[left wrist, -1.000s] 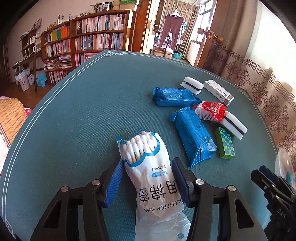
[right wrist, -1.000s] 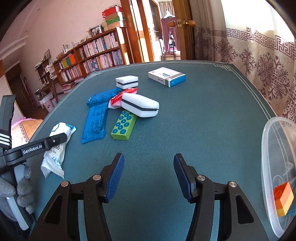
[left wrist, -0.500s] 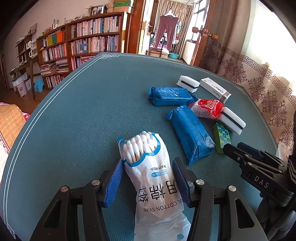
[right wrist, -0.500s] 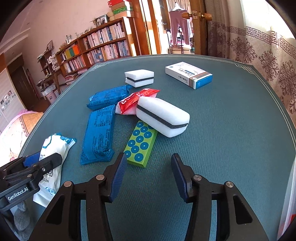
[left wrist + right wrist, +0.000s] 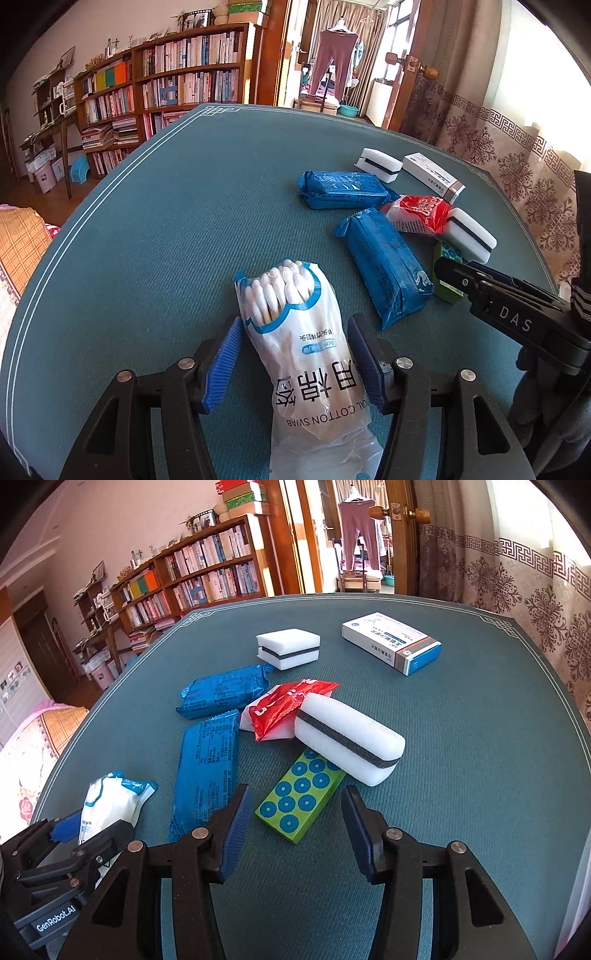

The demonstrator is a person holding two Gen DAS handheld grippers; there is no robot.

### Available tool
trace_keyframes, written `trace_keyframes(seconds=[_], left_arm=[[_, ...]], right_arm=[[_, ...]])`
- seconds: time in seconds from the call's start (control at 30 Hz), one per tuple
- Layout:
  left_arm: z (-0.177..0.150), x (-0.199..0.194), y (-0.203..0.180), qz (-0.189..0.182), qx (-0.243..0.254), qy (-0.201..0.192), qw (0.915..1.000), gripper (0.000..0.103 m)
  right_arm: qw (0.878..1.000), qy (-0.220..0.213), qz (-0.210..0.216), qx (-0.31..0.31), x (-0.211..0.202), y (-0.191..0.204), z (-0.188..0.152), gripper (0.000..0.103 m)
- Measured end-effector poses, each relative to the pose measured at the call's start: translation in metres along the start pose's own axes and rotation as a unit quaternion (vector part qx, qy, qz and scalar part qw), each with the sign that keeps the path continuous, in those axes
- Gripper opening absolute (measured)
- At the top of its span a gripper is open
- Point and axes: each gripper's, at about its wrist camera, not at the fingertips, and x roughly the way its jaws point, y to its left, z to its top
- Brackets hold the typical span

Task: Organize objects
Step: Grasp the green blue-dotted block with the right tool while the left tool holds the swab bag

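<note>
Blue ribbed pads on the left gripper (image 5: 295, 354) flank a white bag of cotton swabs (image 5: 310, 369) lying on the teal tabletop (image 5: 155, 236) near its near edge. The jaws have just been opening: the left pad stands just clear of the bag, and the right pad sits so close that contact cannot be told; the bag rests between them, not squeezed. It is clear-fronted with blue trim, swab tips bunched at its far end, its printed lettering upside down in this view.

Right gripper (image 5: 295, 827) stands moderately open, empty, poised above the tabletop with the near end of a green block with blue dots (image 5: 299, 797) just ahead of its pads. A white sponge with a dark band (image 5: 347, 742) lies across the block's far end. Beside them lie two blue packets (image 5: 207, 760), a red-and-white sachet (image 5: 280, 709), a second sponge (image 5: 288, 648) and a white-and-blue carton (image 5: 391, 642) toward the far edge.
</note>
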Motion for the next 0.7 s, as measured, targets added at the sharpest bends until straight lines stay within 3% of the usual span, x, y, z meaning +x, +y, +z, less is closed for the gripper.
trace_keyframes(seconds=[0.23, 0.4, 0.7], left_arm=[[-0.001, 0.006, 0.001, -0.004, -0.003, 0.01, 0.9999, 0.065], [-0.003, 0.008, -0.002, -0.003, 0.005, 0.013, 0.9999, 0.065], [-0.004, 0.006, -0.01, -0.01, 0.025, 0.014, 0.9995, 0.055]], right_arm=[[1.0, -0.006, -0.02, -0.015, 0.012, 0.003, 0.0, 0.051], [0.999, -0.007, -0.03, -0.024, 0.01, 0.0, -0.002, 0.031], [1.0, -0.007, -0.019, -0.017, -0.013, -0.014, -0.025, 0.031]])
